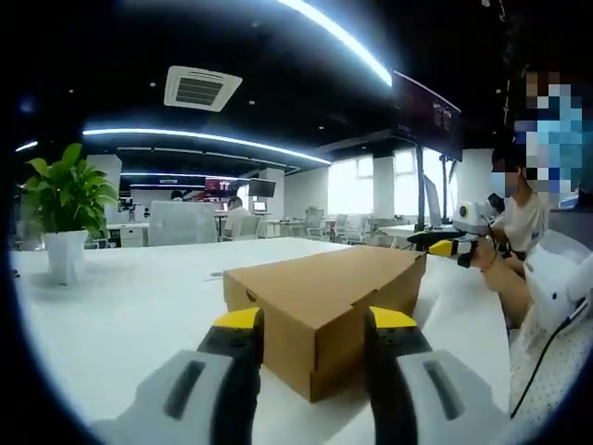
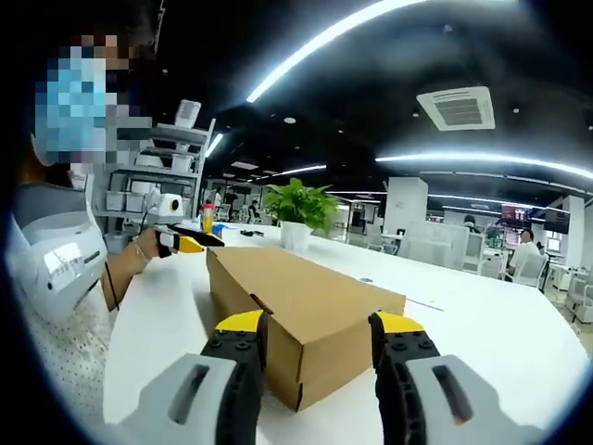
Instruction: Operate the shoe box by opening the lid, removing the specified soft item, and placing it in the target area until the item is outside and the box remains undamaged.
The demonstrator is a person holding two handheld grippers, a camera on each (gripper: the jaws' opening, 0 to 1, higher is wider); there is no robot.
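A closed brown cardboard shoe box (image 1: 324,283) lies on a white table (image 1: 139,306), its lid flat. In the left gripper view my left gripper (image 1: 315,320) is open, and its yellow-tipped jaws frame the box's near corner without touching it. The right gripper (image 1: 452,247) shows beyond the box's far right end, held in a person's hand. In the right gripper view the box (image 2: 296,287) runs away to the left. My right gripper (image 2: 317,324) is open just short of the box's near end. The left gripper (image 2: 185,243) hovers by the far end. The soft item is hidden inside.
A potted green plant (image 1: 67,199) in a white pot stands on the table to the left, also seen behind the box as the plant (image 2: 298,206). A person (image 2: 56,260) sits close at the table's edge. Shelves (image 2: 139,176), desks and chairs lie further back.
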